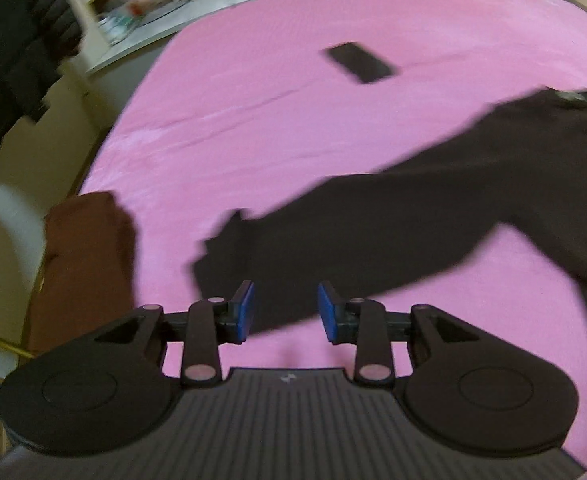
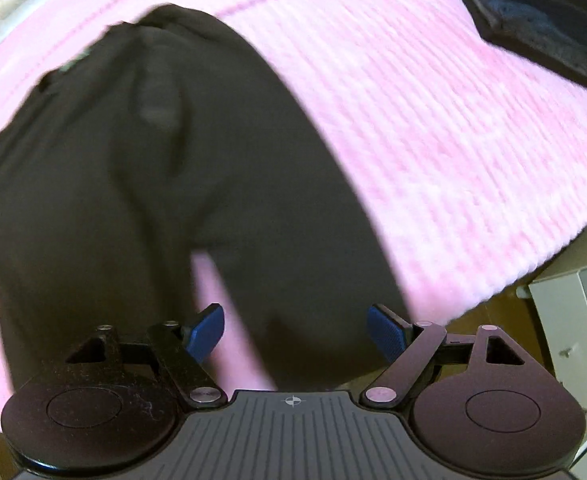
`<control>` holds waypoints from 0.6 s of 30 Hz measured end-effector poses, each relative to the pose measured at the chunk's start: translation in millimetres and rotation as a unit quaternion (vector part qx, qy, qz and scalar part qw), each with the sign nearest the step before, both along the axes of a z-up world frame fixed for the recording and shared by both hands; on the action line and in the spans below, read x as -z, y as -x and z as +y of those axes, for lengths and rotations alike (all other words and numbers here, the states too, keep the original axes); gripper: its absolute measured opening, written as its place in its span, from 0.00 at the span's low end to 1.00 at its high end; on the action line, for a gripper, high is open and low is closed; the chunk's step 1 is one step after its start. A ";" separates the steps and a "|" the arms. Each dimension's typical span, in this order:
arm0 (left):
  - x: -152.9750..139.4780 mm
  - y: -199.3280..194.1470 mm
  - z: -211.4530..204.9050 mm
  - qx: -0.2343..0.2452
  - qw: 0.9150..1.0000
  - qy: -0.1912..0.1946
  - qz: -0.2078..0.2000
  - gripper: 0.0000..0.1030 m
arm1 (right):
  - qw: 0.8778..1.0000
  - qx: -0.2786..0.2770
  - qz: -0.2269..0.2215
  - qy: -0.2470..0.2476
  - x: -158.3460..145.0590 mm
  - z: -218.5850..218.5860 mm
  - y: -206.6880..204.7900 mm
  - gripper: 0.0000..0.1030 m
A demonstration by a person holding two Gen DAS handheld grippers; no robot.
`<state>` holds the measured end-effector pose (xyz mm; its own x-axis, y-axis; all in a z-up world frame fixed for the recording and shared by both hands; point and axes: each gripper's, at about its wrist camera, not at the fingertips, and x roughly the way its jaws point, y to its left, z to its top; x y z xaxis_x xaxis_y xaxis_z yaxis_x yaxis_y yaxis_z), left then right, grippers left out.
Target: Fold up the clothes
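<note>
A dark long-sleeved garment (image 1: 433,216) lies spread on the pink bed cover (image 1: 253,128). One sleeve stretches toward my left gripper (image 1: 285,310), which is open with the sleeve's end just ahead of its blue pads (image 1: 245,312). In the right wrist view the same garment (image 2: 153,168) fills the left and middle, its lower part running down between the fingers of my right gripper (image 2: 295,330). That gripper is open wide and holds nothing. Both views are blurred by motion.
A black phone (image 1: 359,62) lies flat on the cover further back. A brown cloth (image 1: 89,264) sits at the bed's left edge. Folded dark clothes (image 2: 541,12) are stacked at the back right. The bed's near edge (image 2: 513,280) drops to a white cabinet (image 2: 573,320).
</note>
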<state>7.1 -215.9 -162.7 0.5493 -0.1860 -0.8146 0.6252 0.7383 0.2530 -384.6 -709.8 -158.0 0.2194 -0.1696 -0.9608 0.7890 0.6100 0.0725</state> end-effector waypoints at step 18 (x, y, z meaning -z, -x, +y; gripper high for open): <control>-14.9 247.8 -276.1 0.194 0.979 0.006 0.061 0.37 | 0.976 -0.142 0.056 0.155 -53.5 -243.1 68.8 0.03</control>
